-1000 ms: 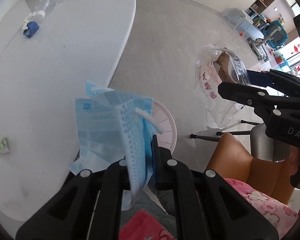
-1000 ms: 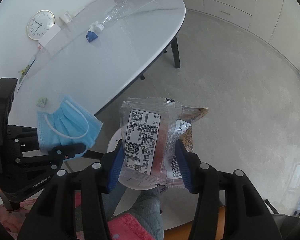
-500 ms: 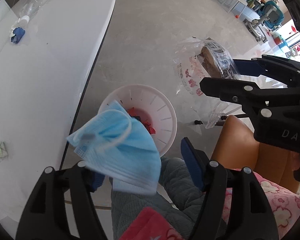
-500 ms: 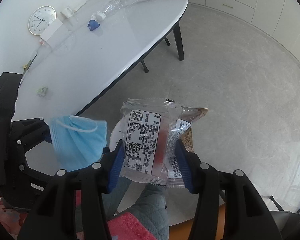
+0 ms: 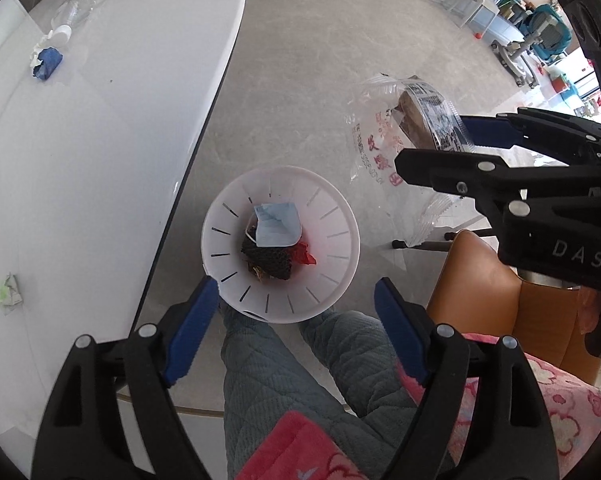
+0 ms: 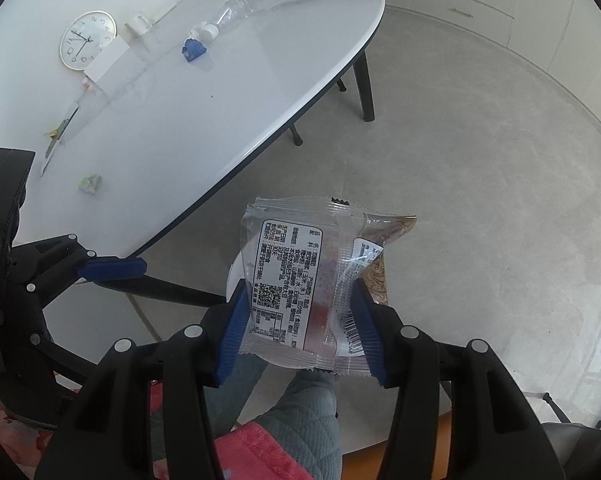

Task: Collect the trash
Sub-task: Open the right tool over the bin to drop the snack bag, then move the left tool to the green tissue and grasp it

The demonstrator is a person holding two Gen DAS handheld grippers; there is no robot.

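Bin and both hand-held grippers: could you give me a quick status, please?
Left hand-held gripper open, empty, above bin. Mask lies in bin. Right hand-held gripper shut on wrapper. Nothing blocks the bin.

Bright, even daylight fills both views. The white table (image 6: 204,92) shows soft glare, and the clear snack wrapper (image 6: 308,284) glints. Shadows are faint. Fisheye bending curves the edges, with dark vignetted corners; focus stays sharp.
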